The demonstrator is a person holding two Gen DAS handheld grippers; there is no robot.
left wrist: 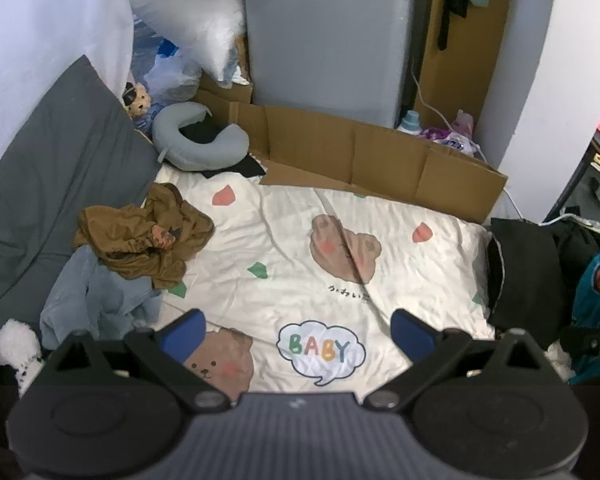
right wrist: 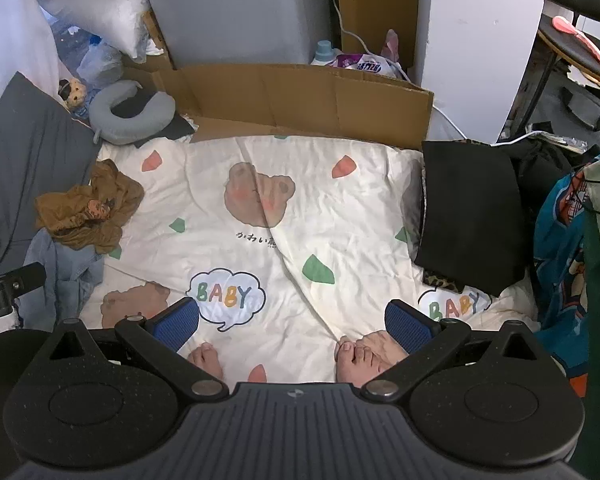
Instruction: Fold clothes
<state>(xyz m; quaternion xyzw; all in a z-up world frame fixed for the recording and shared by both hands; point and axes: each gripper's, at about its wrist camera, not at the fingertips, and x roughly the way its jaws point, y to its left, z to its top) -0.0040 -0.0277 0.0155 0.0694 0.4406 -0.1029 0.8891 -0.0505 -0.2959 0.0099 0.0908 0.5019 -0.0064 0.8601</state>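
Note:
A crumpled brown garment [left wrist: 148,236] [right wrist: 90,210] lies in a heap at the left of the cream bear-print bedcover [left wrist: 300,248] [right wrist: 260,240]. A light blue garment [left wrist: 100,296] [right wrist: 66,276] lies bunched under and in front of it. A folded black garment [left wrist: 524,276] [right wrist: 468,216] rests at the cover's right edge. My left gripper [left wrist: 298,330] hangs open above the cover, nothing between its blue pads. My right gripper [right wrist: 292,322] is open too, above the cover's near part, with a person's bare feet [right wrist: 360,356] below it.
A grey pillow [left wrist: 52,184] leans at the left, a grey neck pillow [left wrist: 196,136] and a small teddy [left wrist: 138,100] sit behind the clothes. A cardboard sheet [left wrist: 360,152] stands along the far edge. A teal printed cloth [right wrist: 564,240] hangs at the right.

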